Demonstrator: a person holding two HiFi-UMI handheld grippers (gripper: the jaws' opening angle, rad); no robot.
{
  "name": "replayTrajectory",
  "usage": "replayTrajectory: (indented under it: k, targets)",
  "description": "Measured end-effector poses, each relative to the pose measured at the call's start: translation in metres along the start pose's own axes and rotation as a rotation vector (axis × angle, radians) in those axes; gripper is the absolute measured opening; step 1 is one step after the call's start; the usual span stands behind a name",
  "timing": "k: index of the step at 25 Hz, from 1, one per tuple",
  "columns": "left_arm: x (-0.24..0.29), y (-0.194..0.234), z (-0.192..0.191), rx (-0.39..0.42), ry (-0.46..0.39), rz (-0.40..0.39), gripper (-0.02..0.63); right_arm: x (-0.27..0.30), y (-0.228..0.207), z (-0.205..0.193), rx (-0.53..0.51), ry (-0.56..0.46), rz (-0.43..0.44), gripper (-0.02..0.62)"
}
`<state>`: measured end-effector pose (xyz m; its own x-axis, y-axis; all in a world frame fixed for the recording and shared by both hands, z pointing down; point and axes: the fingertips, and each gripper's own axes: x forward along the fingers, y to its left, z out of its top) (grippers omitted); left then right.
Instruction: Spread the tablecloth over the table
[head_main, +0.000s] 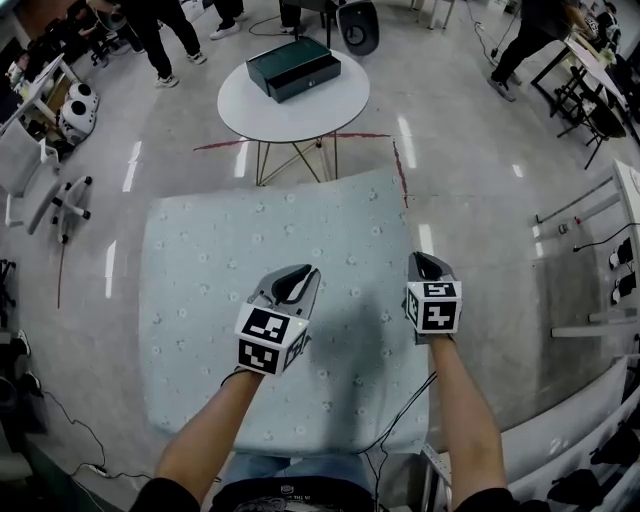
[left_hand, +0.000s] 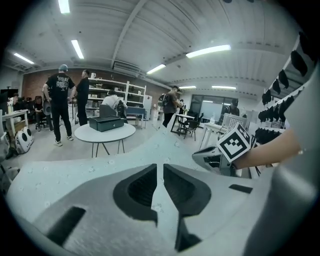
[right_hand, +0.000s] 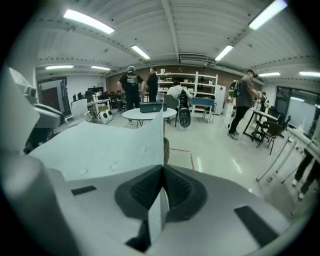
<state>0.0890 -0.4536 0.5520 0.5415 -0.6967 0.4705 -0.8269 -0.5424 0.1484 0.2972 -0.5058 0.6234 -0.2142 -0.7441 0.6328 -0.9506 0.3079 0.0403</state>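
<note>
A pale blue tablecloth (head_main: 250, 250) with small flowers lies over the table, flat across most of the top. My left gripper (head_main: 303, 272) is low over the cloth's middle. In the left gripper view its jaws (left_hand: 160, 167) stand almost together, with a strip of cloth (left_hand: 100, 170) in the narrow slit. My right gripper (head_main: 424, 262) is at the cloth's right edge. In the right gripper view it (right_hand: 163, 170) is shut on the cloth (right_hand: 100, 145), and a flap of the edge (right_hand: 159, 212) stands up between the jaws.
Beyond the table's far edge stands a round white table (head_main: 295, 100) with a dark green box (head_main: 293, 67) on it. Red tape (head_main: 300, 140) marks the floor. People stand at the back. Racks and benches (head_main: 620, 250) line the right, and a cable (head_main: 400, 420) hangs at the near right corner.
</note>
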Motion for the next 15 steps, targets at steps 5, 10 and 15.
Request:
replayTrajectory:
  k: [5,10,15]
  targets:
    - [0.016,0.003,-0.007,-0.008,0.030,0.019,0.040,0.022,-0.013,-0.019,0.105,0.043,0.033,0.008]
    - [0.026,0.003,-0.014,-0.019,0.047,0.027,0.040,0.038,-0.019,-0.034,0.165,0.087,0.045,0.019]
    - [0.026,0.002,-0.016,-0.024,0.052,0.041,0.040,0.041,-0.024,-0.041,0.126,0.113,0.011,0.068]
